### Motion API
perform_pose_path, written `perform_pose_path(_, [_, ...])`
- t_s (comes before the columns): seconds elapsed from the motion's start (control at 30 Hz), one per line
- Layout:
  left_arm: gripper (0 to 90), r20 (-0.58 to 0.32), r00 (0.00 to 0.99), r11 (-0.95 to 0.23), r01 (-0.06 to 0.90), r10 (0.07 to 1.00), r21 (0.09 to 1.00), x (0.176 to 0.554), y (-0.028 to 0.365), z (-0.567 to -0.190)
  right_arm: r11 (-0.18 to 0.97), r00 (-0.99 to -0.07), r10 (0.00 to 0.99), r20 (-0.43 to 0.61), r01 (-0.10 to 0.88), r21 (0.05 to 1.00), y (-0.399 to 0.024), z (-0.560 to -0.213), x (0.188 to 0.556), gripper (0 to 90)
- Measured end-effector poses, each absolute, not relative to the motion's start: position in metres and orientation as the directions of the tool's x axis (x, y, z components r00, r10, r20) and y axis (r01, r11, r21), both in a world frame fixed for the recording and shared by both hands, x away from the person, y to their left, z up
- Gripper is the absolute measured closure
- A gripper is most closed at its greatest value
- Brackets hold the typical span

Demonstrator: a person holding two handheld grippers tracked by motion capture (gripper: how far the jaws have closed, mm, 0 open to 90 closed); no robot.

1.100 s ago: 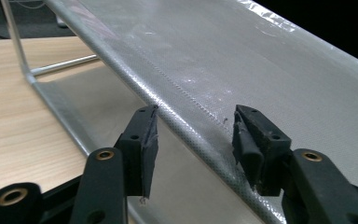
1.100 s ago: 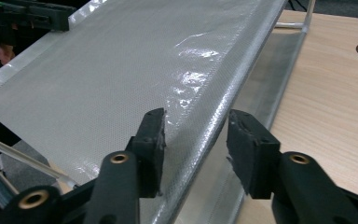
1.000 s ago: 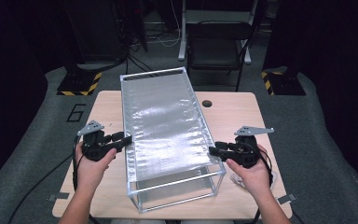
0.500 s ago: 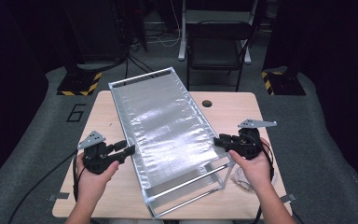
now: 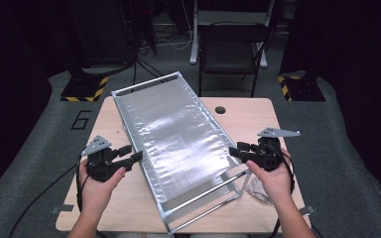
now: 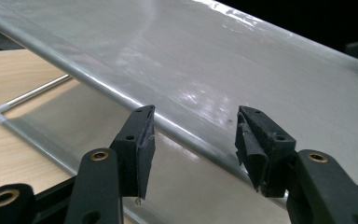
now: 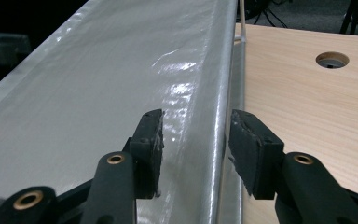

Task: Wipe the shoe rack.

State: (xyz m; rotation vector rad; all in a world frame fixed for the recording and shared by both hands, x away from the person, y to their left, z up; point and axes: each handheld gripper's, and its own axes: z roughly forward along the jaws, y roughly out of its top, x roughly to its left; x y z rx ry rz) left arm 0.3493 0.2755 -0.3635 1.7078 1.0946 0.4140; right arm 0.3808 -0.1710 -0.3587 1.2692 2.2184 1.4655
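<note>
With both the left gripper (image 5: 135, 156) and the right gripper (image 5: 235, 150) just opened around its rails without pressing, the folding frame (image 5: 178, 134) in the frame's centre may collapse or slide on the desk (image 5: 258, 119)

The tall silver-wire frame wrapped in clear plastic film (image 5: 178, 144), upright a second ago, now leans flattened toward the left, its top sheet slanting across the pale wooden table (image 5: 248, 119). The left gripper (image 5: 129, 157) sits lower and nearer the person; both grippers' jaws have just been opening, the right gripper (image 5: 238, 150) straddling the frame's rail.
</note>
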Motion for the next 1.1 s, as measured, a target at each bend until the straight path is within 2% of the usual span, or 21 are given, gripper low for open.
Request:
perform_pose_path(0.2, [45.8,-0.237,0.498,-0.05,0.496,0.834,0.867,0.366,0.282,-0.364,0.185,-0.616,0.754,0.229,0.534,0.825,-0.172,-0.354,0.366,56.4])
perform_pose_path(0.6, [45.8,-0.256,0.487,-0.044,0.522,0.835,0.852,0.391,0.287,-0.369,0.214,-0.609,0.764,0.213,0.551,0.807,-0.179,-0.357,0.358,63.2])
perform_pose_path(0.8, [46.5,-0.248,0.485,-0.051,0.523,0.838,0.851,0.386,0.289,-0.37,0.21,-0.613,0.762,0.211,0.542,0.814,-0.179,-0.358,0.361,65.7])
perform_pose_path(1.1, [46.1,-0.254,0.468,0.001,0.476,0.847,0.88,0.354,0.289,-0.375,0.22,-0.592,0.789,0.166,0.524,0.823,-0.177,-0.357,0.382,66.5])
